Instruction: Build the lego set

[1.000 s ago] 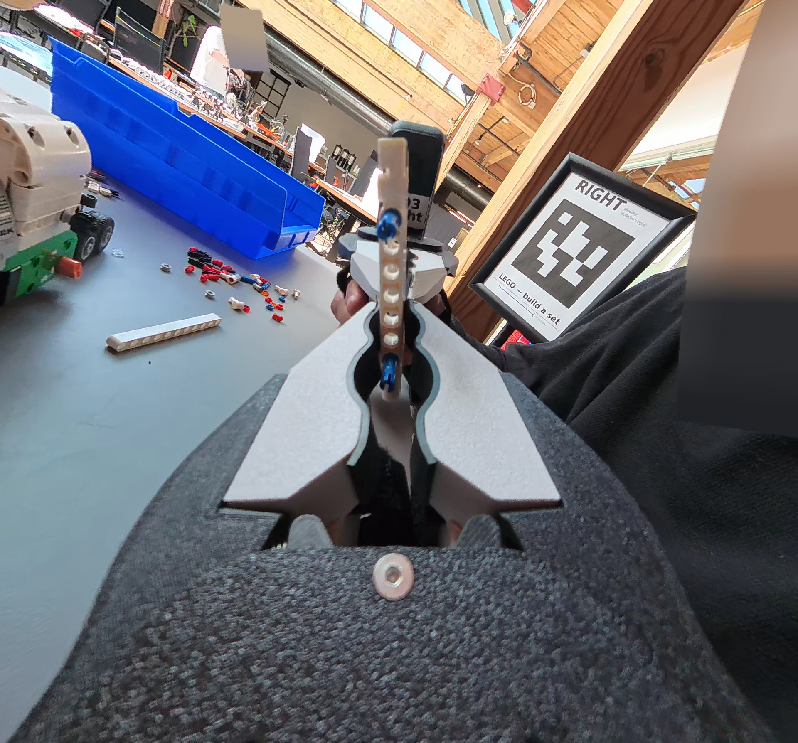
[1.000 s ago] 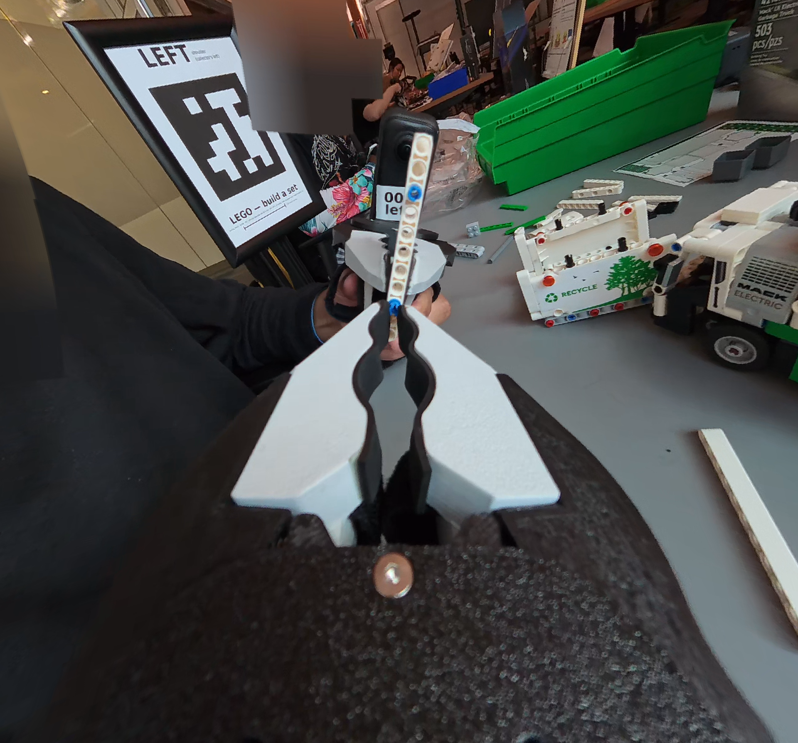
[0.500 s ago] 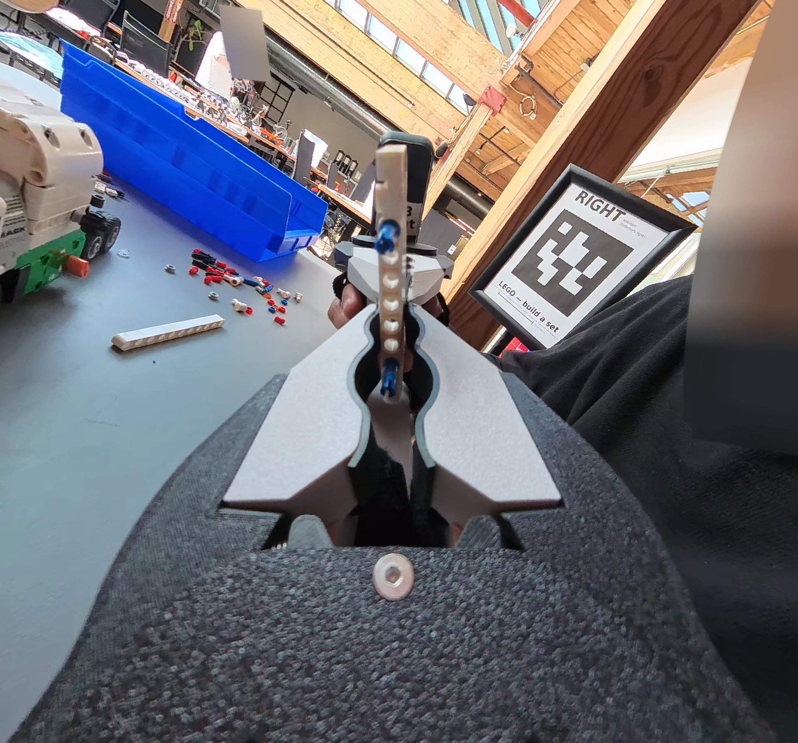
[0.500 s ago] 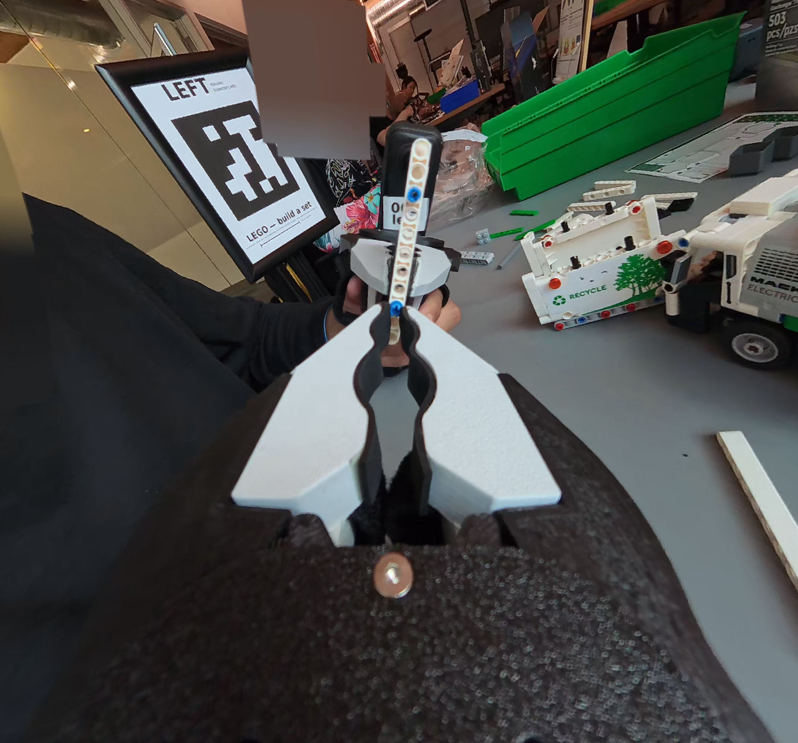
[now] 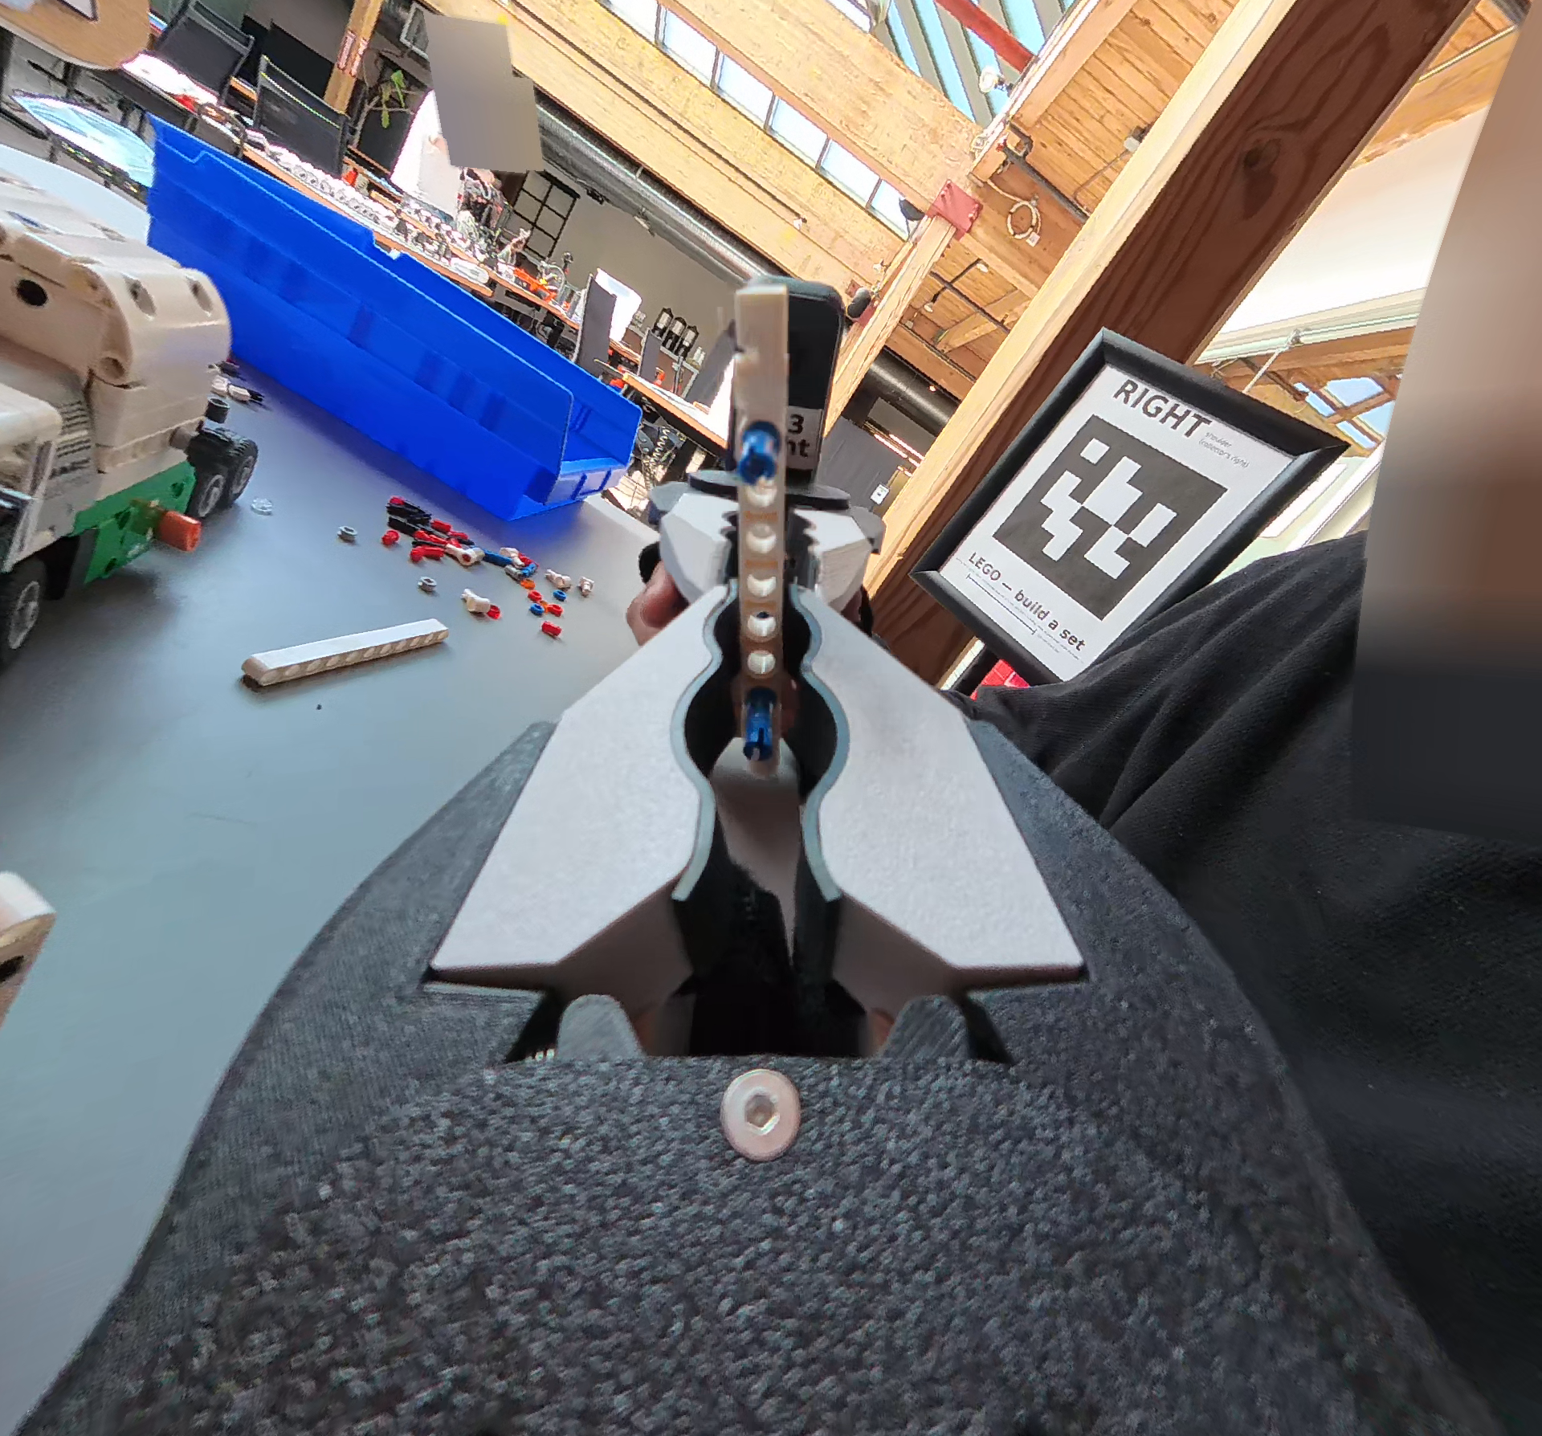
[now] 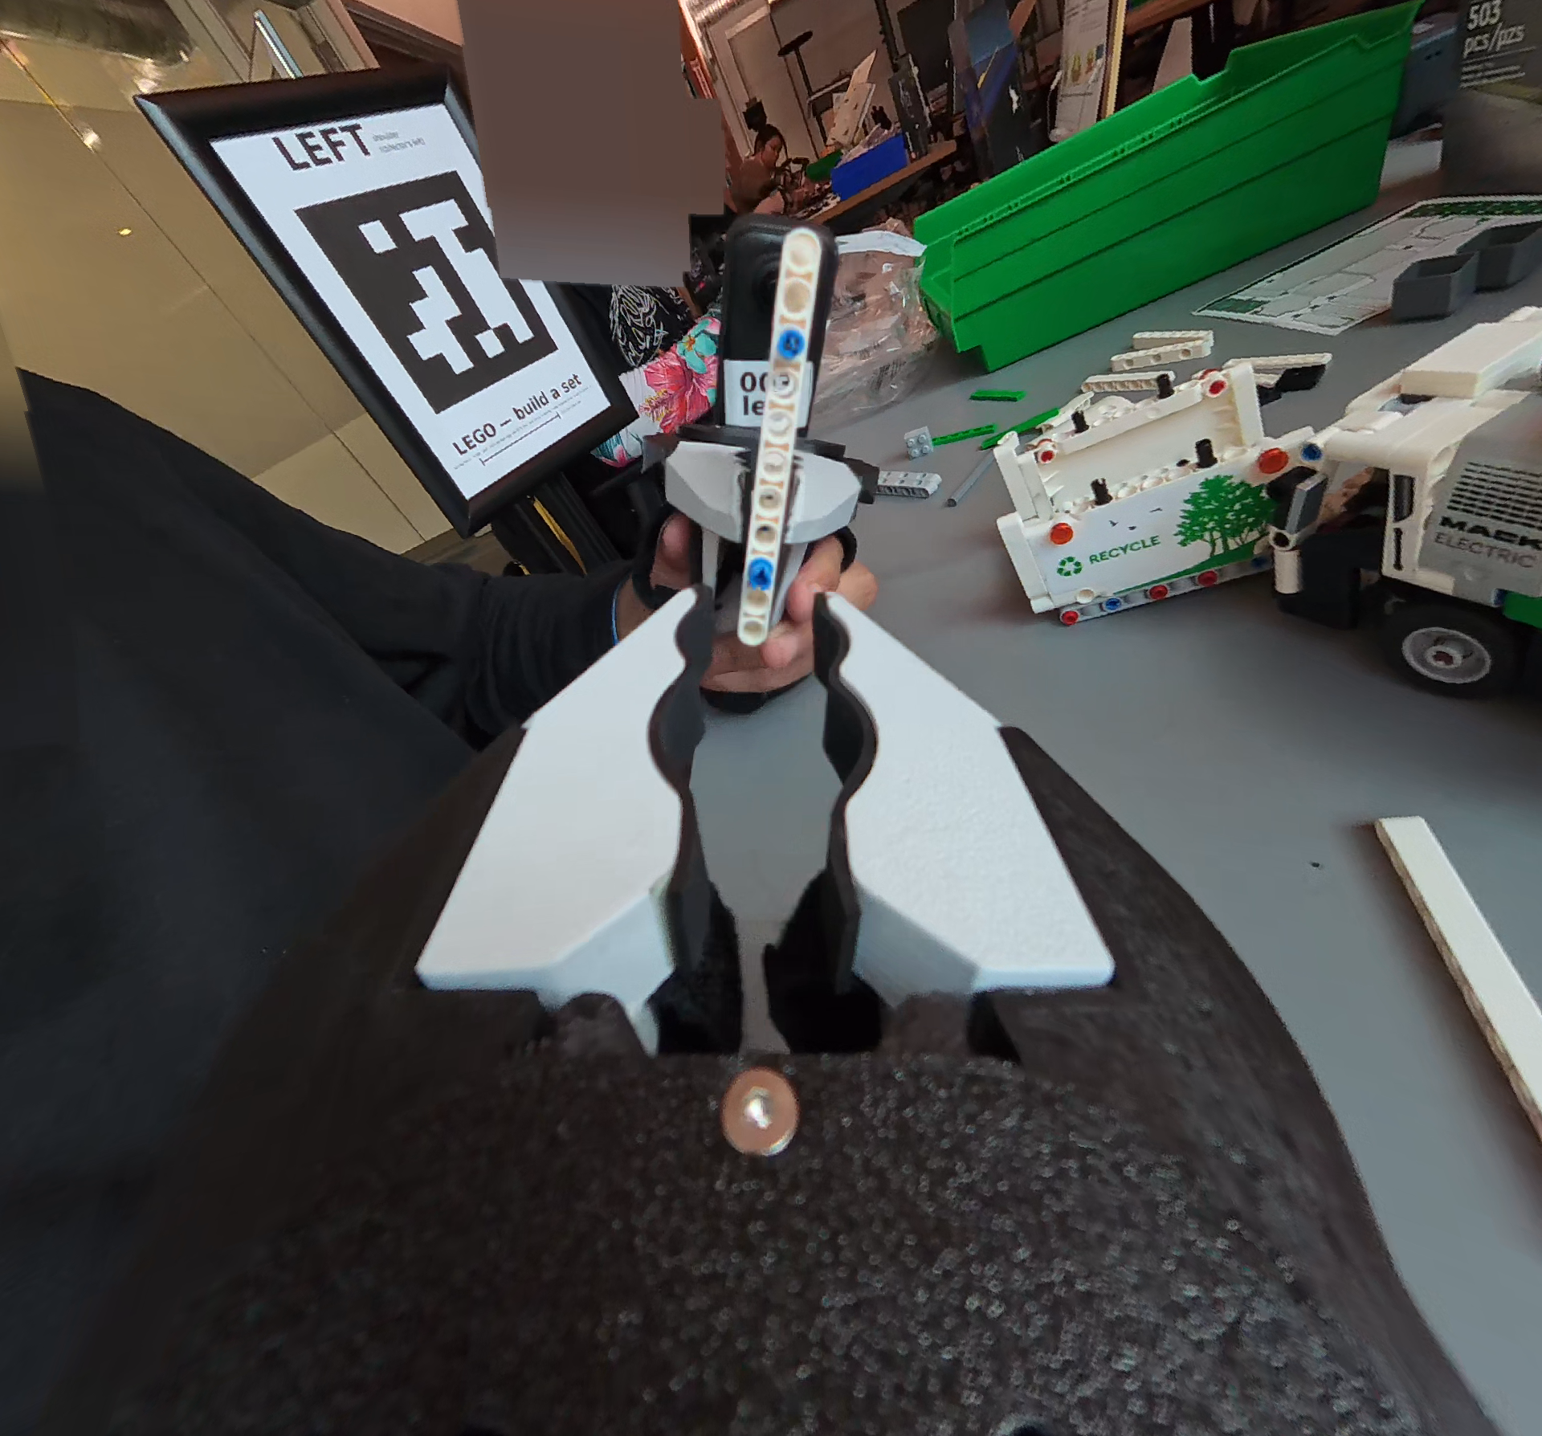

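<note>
A white beam point(image 5: 763, 536) with two blue pins point(image 5: 758, 716) stands upright between the jaws of my left gripper point(image 5: 761, 628), which is shut on it. In the right wrist view the same beam point(image 6: 780, 428) shows in the left gripper point(image 6: 763, 495), held by a hand. My right gripper point(image 6: 761, 620) is open and empty, its fingertips on either side of the beam's lower end, close to the lower blue pin point(image 6: 759, 574) but not touching it. The right gripper's body point(image 5: 843, 553) shows just behind the beam in the left wrist view.
A white and green truck cab point(image 6: 1418, 511) and a white truck body point(image 6: 1143, 511) stand on the grey table. Loose small parts point(image 5: 476, 561), a white beam point(image 5: 346, 649), a blue bin point(image 5: 375, 344), a green bin point(image 6: 1168, 186) and two framed marker signs point(image 5: 1118, 520) point(image 6: 400, 294) are around. Left and right tips are no more than a few centimetres apart. The white truck body point(image 6: 1143, 511) is about equally far from each gripper, around 15 cm.
My right gripper was shut at the beam's lower blue pin; it has opened and drawn back a little. My left gripper keeps hold of the beam.
</note>
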Action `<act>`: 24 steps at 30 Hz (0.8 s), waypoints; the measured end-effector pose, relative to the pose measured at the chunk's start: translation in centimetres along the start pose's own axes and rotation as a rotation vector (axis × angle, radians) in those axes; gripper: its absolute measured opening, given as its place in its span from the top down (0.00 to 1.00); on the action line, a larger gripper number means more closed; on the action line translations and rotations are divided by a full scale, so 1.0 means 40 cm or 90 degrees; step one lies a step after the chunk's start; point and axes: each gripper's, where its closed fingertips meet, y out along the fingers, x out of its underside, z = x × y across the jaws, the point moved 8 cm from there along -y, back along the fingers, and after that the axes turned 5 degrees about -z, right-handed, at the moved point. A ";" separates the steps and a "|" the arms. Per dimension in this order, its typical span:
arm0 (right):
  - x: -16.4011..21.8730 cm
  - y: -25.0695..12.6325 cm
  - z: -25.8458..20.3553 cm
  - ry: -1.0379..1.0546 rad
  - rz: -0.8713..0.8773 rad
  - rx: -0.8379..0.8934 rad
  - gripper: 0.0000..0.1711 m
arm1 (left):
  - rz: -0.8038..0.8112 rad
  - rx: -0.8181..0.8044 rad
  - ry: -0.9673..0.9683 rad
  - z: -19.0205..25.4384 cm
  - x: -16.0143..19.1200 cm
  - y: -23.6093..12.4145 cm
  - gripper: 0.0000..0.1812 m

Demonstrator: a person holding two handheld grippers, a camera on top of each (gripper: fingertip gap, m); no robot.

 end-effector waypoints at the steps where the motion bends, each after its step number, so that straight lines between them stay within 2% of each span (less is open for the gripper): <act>1: 0.000 0.003 -0.002 0.001 0.006 -0.008 0.87 | -0.011 -0.004 0.000 -0.001 0.002 0.003 0.98; 3: 0.000 0.014 -0.005 -0.001 0.007 -0.006 0.87 | -0.028 0.002 0.006 0.003 0.007 0.012 0.98; 4: 0.003 0.018 -0.007 -0.010 -0.002 -0.003 0.95 | -0.030 0.003 0.007 0.005 0.008 0.013 0.98; 5: 0.003 0.019 -0.008 -0.020 -0.001 0.003 0.97 | -0.029 0.001 0.009 0.005 0.008 0.013 0.98; 10: -0.001 0.014 -0.019 -0.027 -0.001 -0.005 0.97 | -0.020 0.005 0.040 0.019 0.006 0.004 0.98; 13: -0.043 -0.084 0.007 0.014 0.109 -0.001 0.97 | 0.097 -0.021 0.022 -0.006 -0.048 -0.103 0.98; 15: -0.048 -0.129 0.019 0.000 0.106 0.030 0.97 | 0.081 -0.062 0.059 -0.003 -0.056 -0.147 0.98; 16: -0.051 -0.133 0.018 0.004 0.111 0.023 0.97 | 0.079 -0.046 0.054 0.013 -0.056 -0.145 0.98; 17: -0.054 -0.129 0.017 0.016 0.111 0.006 0.97 | 0.059 -0.035 0.049 0.028 -0.053 -0.132 0.98; 19: -0.054 -0.119 0.021 0.040 0.109 -0.007 0.97 | -0.042 -0.042 0.039 0.045 -0.032 -0.086 0.98; 21: -0.044 -0.107 0.023 0.069 0.094 -0.028 0.97 | -0.126 -0.098 0.017 0.045 -0.004 -0.042 0.97; 24: -0.029 -0.093 0.035 0.097 0.061 0.011 0.97 | -0.226 -0.147 -0.067 0.029 0.048 0.004 0.97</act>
